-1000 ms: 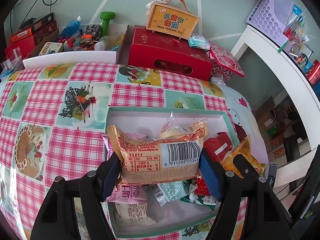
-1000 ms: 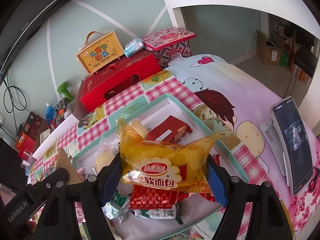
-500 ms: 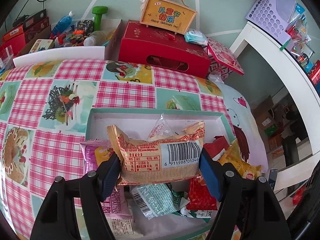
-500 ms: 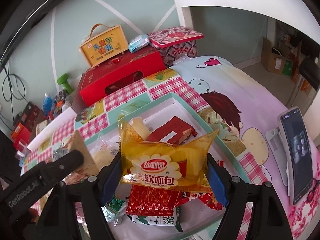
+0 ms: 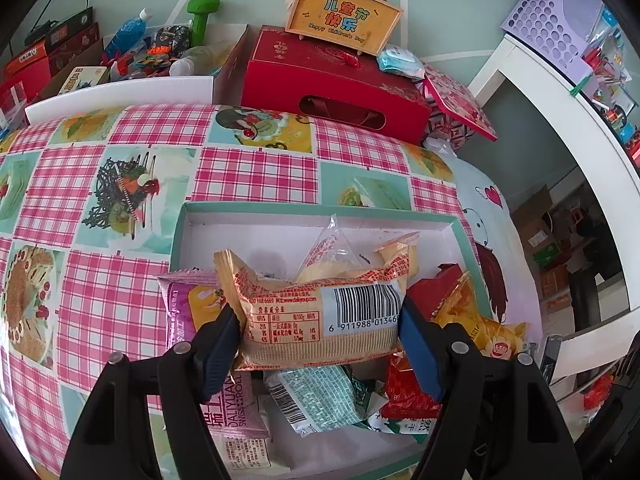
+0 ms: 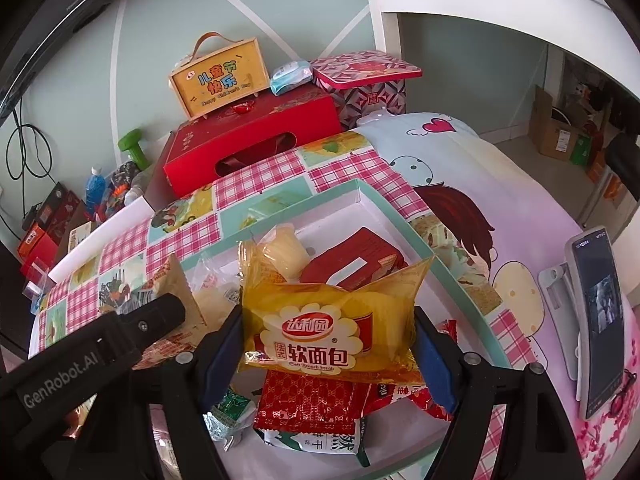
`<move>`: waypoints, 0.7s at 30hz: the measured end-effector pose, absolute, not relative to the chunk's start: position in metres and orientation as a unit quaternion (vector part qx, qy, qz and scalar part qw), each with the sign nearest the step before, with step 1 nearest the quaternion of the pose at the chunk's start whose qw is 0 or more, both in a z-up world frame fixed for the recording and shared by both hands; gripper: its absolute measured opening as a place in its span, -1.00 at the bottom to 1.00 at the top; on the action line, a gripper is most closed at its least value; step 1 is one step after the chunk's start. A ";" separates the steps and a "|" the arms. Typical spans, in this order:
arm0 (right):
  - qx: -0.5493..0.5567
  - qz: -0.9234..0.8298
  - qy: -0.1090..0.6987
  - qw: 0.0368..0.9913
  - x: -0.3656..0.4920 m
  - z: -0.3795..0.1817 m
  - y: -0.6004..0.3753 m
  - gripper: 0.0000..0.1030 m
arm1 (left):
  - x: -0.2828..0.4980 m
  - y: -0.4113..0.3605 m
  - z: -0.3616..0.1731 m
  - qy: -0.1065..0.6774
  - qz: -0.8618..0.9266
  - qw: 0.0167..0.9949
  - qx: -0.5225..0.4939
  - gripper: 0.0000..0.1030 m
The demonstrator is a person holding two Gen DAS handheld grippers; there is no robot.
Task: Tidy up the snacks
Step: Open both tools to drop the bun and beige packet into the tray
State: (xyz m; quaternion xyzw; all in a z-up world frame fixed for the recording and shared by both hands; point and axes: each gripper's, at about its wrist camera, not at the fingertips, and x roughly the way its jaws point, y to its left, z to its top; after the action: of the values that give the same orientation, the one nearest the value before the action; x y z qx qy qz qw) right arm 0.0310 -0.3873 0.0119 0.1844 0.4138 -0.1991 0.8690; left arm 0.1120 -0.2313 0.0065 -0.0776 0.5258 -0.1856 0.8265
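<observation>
A teal-rimmed white box (image 5: 320, 218) (image 6: 384, 200) lies on the checked cloth and holds several snack packets. My left gripper (image 5: 320, 328) is shut on a tan bread packet with a barcode (image 5: 320, 320), held over the box's near half. My right gripper (image 6: 328, 344) is shut on a yellow soft-bread packet (image 6: 332, 320), also above the box. The left gripper's black arm (image 6: 100, 344) and its tan packet (image 6: 176, 300) show at the left of the right wrist view. The yellow packet (image 5: 476, 320) peeks in at the right of the left wrist view. A purple Swiss-roll packet (image 5: 192, 320) lies under the left fingers.
Behind the box stand a red gift box (image 5: 332, 80) (image 6: 252, 140) with a yellow carry case (image 5: 344, 16) on top, and a patterned tin (image 6: 368, 80). A phone on a stand (image 6: 600, 320) sits at the right. Bottles and clutter (image 5: 140, 48) lie far left; a white desk (image 5: 560, 112) is right.
The left gripper has sunk and shifted with its packet, so the box has slid right in its view. The right gripper has rolled slightly, still holding the yellow packet.
</observation>
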 end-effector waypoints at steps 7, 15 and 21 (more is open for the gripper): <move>0.182 -0.199 0.420 0.867 0.033 0.010 -0.388 0.61 | 0.114 -0.227 0.005 0.538 -0.181 0.819 -0.087 0.49; 0.187 -0.192 0.430 0.862 0.034 0.006 -0.389 0.73 | 0.112 -0.228 0.007 0.542 -0.195 0.812 -0.096 0.57; 0.190 -0.194 0.432 0.860 0.032 0.007 -0.391 0.76 | 0.109 -0.228 0.012 0.543 -0.202 0.809 -0.098 0.57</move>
State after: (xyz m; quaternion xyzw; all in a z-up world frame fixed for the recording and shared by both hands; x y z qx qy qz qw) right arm 0.0319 -0.3908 0.0072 0.1899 0.4316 -0.1937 0.8603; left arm 0.1089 -0.2279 0.0116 -0.0977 0.5429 -0.2019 0.8093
